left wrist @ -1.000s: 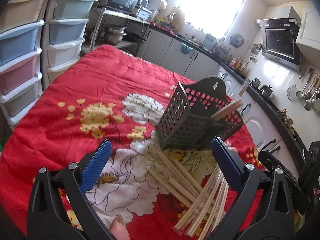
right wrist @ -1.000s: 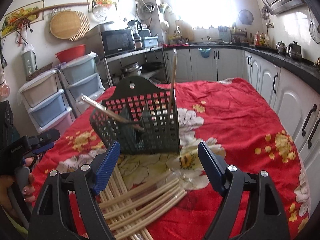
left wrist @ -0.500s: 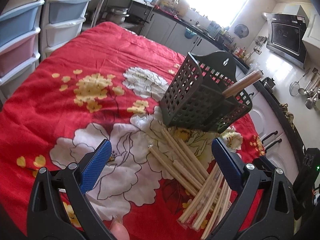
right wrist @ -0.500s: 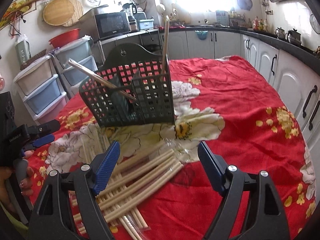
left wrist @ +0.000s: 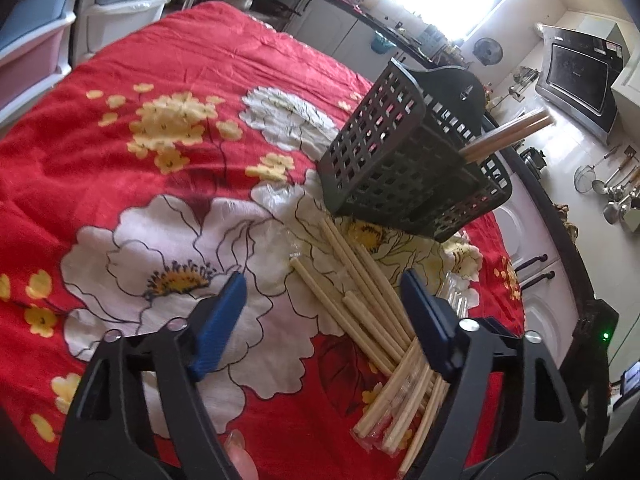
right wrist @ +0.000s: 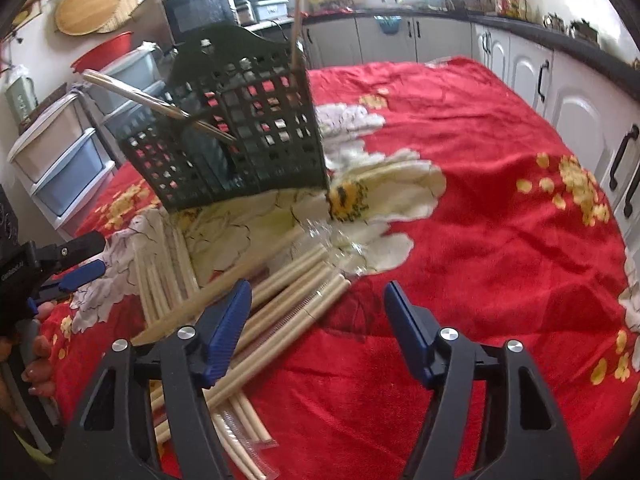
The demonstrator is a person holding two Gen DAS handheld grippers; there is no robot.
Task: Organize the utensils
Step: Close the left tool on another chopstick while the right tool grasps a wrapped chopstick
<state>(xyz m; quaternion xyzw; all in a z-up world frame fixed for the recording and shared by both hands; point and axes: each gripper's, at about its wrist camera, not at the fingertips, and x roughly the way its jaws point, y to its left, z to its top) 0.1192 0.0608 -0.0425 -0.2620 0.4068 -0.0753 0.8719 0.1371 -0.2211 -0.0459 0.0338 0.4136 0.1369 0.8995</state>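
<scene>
Pale bamboo chopsticks [left wrist: 360,292] fanned beside a black lattice caddy [left wrist: 404,168], both hand-held grippers [left wrist: 324,312] [right wrist: 316,316] wide apart, empty.

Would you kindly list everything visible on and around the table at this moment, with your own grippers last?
Utensil basket: one, dark perforated plastic, upright on the cloth behind the loose chopsticks.
Chopsticks in basket: a few, wooden, leaning out of the top.
Loose chopsticks: a pile too overlapped to count, pale bamboo, some in clear sleeves, in front of the basket.
Tablecloth: one, red with white and yellow flowers, covering the table.
Drawer units: stacked, white with blue and beige drawers, beside the table.
Microwave: one, dark, on a shelf behind.
Left gripper: open, empty, above the pile.
Right gripper: open, empty, above the pile.
</scene>
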